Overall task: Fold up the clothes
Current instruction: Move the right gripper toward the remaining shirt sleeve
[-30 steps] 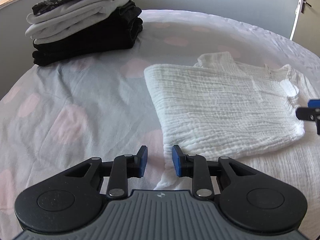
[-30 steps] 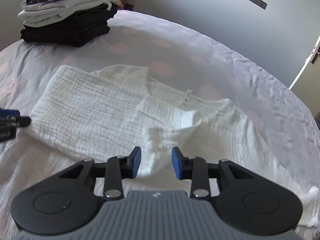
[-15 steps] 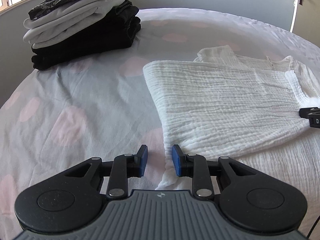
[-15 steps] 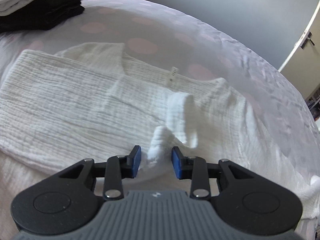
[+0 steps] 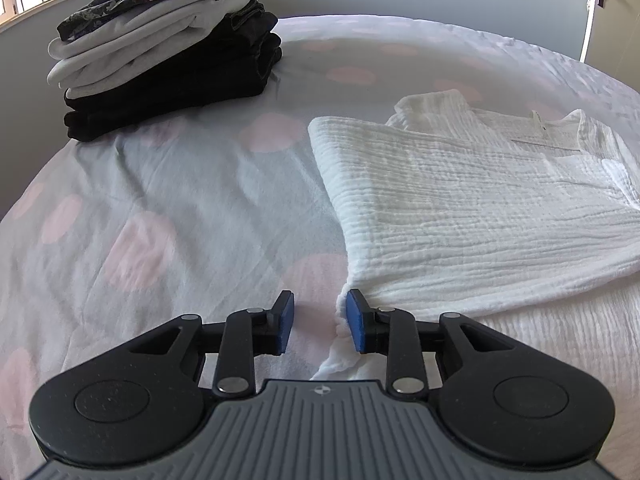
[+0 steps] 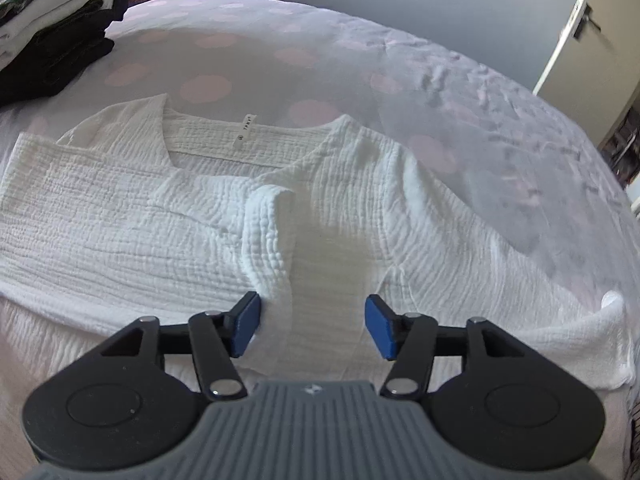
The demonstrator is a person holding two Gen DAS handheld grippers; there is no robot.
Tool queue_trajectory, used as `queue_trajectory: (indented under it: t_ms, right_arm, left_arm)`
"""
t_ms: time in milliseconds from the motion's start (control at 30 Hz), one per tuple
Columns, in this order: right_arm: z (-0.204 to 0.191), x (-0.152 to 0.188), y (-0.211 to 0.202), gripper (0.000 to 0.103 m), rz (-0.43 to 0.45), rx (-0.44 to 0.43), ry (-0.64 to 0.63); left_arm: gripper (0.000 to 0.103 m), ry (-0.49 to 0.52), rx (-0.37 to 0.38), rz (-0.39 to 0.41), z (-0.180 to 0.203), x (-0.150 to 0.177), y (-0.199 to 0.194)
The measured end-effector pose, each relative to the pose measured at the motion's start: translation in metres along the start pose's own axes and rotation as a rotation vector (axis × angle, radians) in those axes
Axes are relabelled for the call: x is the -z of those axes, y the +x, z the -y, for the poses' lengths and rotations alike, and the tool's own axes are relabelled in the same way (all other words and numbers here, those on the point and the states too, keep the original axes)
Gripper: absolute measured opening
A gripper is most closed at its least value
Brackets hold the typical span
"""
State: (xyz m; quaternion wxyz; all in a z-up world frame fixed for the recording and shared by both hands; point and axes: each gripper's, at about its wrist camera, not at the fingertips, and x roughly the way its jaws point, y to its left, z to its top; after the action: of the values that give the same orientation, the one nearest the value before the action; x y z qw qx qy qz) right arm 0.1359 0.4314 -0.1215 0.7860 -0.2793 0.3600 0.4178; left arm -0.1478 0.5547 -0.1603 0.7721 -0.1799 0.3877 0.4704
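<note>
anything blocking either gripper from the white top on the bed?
Nothing visible. The left gripper sits open at the white top by its folded edge; the right gripper is open directly over it.

The right gripper point(image 6: 312, 330) is being opened wide, its earlier narrow gap gone, and the white garment's point(image 6: 120, 216) folded sleeve point(image 6: 268, 236) is being released at its 10 o'clock.

In my right wrist view the pile of folded clothes point(image 6: 48, 40) is cut off at the upper left edge. I can't read the shirt's neck label point(image 6: 245, 127), too small. My left wrist view crops the white shirt point(image 5: 480, 208) at the right edge.
</note>
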Motion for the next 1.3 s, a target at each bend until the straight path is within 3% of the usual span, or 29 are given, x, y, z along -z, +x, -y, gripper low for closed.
queue_trajectory:
  t_ms: [100, 367, 500, 567, 933, 1300]
  right_arm:
    - [0.017, 0.001, 0.001, 0.059, -0.012, 0.018, 0.063]
    - [0.064, 0.005, 0.002, 0.058, -0.044, 0.067, 0.232]
    - [0.091, 0.014, -0.002, 0.058, -0.048, 0.096, 0.282]
    - [0.111, 0.025, -0.008, 0.058, -0.034, 0.129, 0.287]
    - [0.236, 0.078, -0.041, 0.057, -0.02, 0.325, 0.485]
    - [0.298, 0.101, -0.05, 0.063, -0.018, 0.34, 0.57]
  left_arm:
    - [0.034, 0.014, -0.015, 0.0, 0.001, 0.001, 0.001]
    - [0.035, -0.033, 0.028, -0.015, -0.01, -0.004, 0.002]
    - [0.049, -0.124, 0.042, -0.016, -0.021, -0.009, -0.005]
    - [0.049, -0.155, 0.044, -0.003, -0.023, -0.01, -0.01]
    - [0.049, 0.01, 0.029, 0.062, 0.02, -0.014, -0.03]
    - [0.049, -0.015, -0.023, 0.071, 0.008, -0.013, -0.016]
